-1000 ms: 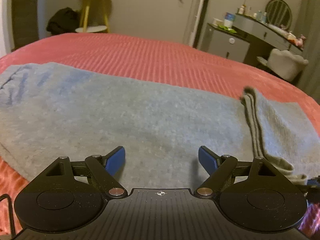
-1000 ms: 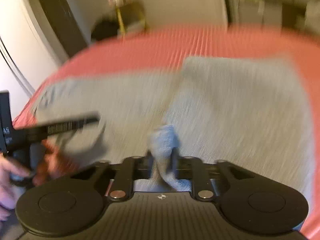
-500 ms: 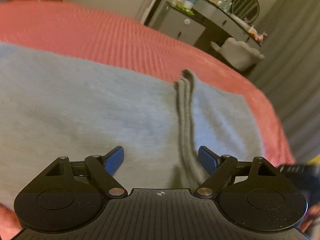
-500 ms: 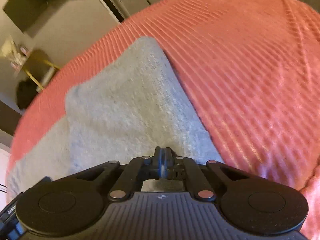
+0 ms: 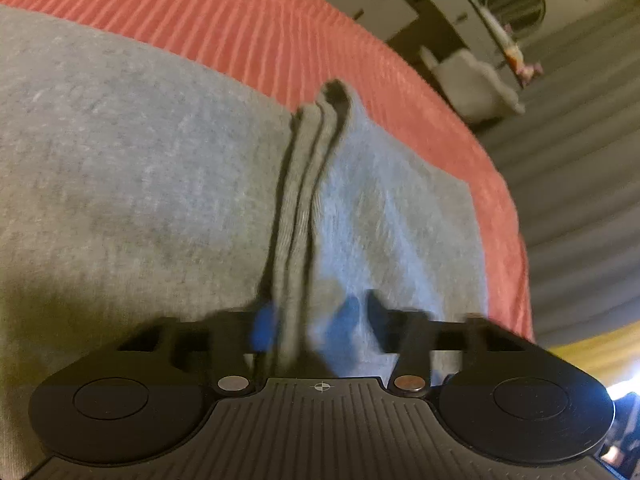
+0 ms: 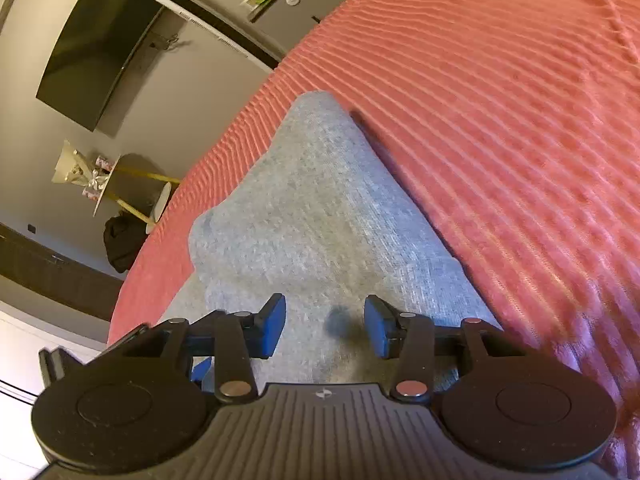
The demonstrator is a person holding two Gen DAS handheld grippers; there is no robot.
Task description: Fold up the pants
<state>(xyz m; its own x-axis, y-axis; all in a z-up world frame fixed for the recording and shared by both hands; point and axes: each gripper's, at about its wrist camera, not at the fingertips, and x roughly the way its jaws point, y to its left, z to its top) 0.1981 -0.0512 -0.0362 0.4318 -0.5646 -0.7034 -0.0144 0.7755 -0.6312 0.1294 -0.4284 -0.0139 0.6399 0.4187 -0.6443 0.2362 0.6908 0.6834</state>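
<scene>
The pants are spread flat on the bed, a grey garment on a coral ribbed cover. In the left wrist view the cloth fills the frame from 9 o'clock round to 3 o'clock. A raised ridge of stacked edges runs through it from just ahead of the camera up toward 12 o'clock, ending in a small peak close to the cover. That ridge is the relation on which the next move is judged to depend. Its long axis lies nearly in line with the way the left hand-held gripper points, and its near end sits between the two blue pads. The jaws of that hand-held gripper are closing, blurred by motion, with the ridge between them. One pad is seen against the left side of the ridge; whether the other presses yet cannot be told.

In the right wrist view a folded panel of the pants stretches from the right hand-held gripper away toward 11 o'clock, with the bare cover from 12 to 4 o'clock. The jaws here are opening and stand apart, with nothing pinched, only flat cloth beneath. The left hand-held gripper is judged the nearer to a grasp.

No containers are involved in the task.
</scene>
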